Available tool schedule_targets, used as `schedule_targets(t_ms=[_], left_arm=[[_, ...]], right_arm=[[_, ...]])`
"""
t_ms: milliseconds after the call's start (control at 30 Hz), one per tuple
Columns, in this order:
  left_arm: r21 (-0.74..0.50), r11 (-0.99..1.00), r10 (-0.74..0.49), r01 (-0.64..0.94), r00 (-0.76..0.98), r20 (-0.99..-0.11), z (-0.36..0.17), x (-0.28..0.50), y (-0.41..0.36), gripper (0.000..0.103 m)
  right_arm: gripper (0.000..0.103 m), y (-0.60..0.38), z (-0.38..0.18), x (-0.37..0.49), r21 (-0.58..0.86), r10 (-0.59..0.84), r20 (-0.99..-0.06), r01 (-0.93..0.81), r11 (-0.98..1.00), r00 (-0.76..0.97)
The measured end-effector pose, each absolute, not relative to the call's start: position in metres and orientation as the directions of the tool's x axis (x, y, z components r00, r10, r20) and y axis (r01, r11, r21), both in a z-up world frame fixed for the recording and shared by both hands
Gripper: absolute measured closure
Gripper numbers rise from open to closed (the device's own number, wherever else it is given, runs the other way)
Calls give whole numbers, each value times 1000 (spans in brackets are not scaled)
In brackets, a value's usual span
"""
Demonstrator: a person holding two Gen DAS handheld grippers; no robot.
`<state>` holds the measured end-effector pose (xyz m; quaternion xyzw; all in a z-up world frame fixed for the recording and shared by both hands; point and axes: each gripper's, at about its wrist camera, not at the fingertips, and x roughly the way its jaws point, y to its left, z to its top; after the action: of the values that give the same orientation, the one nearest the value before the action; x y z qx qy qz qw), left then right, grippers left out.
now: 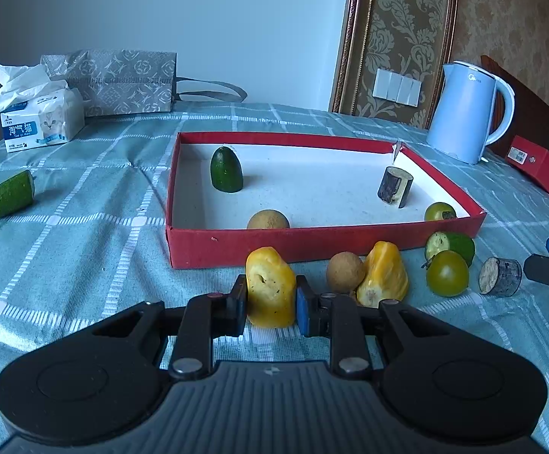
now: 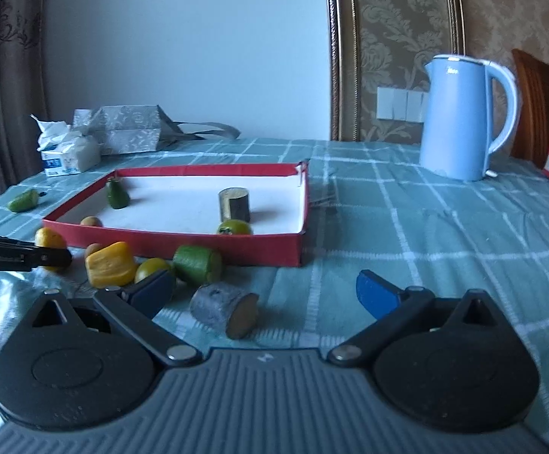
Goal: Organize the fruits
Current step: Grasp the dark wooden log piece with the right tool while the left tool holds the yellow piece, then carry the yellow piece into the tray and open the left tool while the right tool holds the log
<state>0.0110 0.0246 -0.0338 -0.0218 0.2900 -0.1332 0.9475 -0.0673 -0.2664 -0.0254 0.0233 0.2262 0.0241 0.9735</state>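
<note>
My left gripper [image 1: 271, 299] is shut on a yellow fruit piece [image 1: 270, 289] that stands on the cloth just in front of the red tray [image 1: 323, 244]. Beside it lie a brown round fruit [image 1: 345, 271], a second yellow piece [image 1: 384, 274], a green tomato [image 1: 447, 273], a green cut fruit [image 1: 454, 244] and a grey log slice [image 1: 500, 276]. The tray holds a green fruit [image 1: 226, 170], a brown fruit [image 1: 268, 220], a dark chunk [image 1: 394, 187] and a green tomato [image 1: 440, 212]. My right gripper [image 2: 263, 291] is open, with the log slice [image 2: 224, 308] between its fingers.
A green fruit [image 1: 7, 196] lies far left on the checked cloth. A tissue pack [image 1: 38, 119] and a grey bag [image 1: 123, 81] stand at the back left. A blue kettle [image 1: 467, 111] and a red box [image 1: 539, 166] are at the right.
</note>
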Motion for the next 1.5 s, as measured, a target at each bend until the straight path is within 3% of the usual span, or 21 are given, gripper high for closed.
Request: schedule_targets(t_ms=[200, 267, 433, 533, 733, 1133, 1500], left_arm=[[-117, 964, -264, 240, 797, -543, -34, 11, 24, 78], [-117, 964, -265, 240, 797, -543, -34, 12, 24, 78], [-127, 962, -271, 241, 794, -543, -34, 12, 25, 78], [-128, 962, -271, 241, 795, -543, -34, 12, 25, 78], [-130, 962, -273, 241, 794, -543, -34, 12, 26, 78], [-139, 957, -289, 254, 795, -533, -33, 10, 26, 78], [-110, 959, -277, 261, 789, -549, -26, 9, 18, 78]], right_arm=[[6, -254, -35, -58, 41, 52, -482, -37, 998, 875], [12, -251, -37, -53, 63, 66, -496, -40, 997, 866], [46, -236, -41, -42, 20, 23, -538, -15, 1000, 842], [59, -234, -45, -36, 37, 24, -576, -3, 999, 817], [60, -232, -44, -38, 49, 1, -565, 32, 998, 825], [60, -257, -33, -35, 123, -187, -403, 256, 959, 896], [60, -264, -34, -35, 166, -158, -406, 243, 956, 900]])
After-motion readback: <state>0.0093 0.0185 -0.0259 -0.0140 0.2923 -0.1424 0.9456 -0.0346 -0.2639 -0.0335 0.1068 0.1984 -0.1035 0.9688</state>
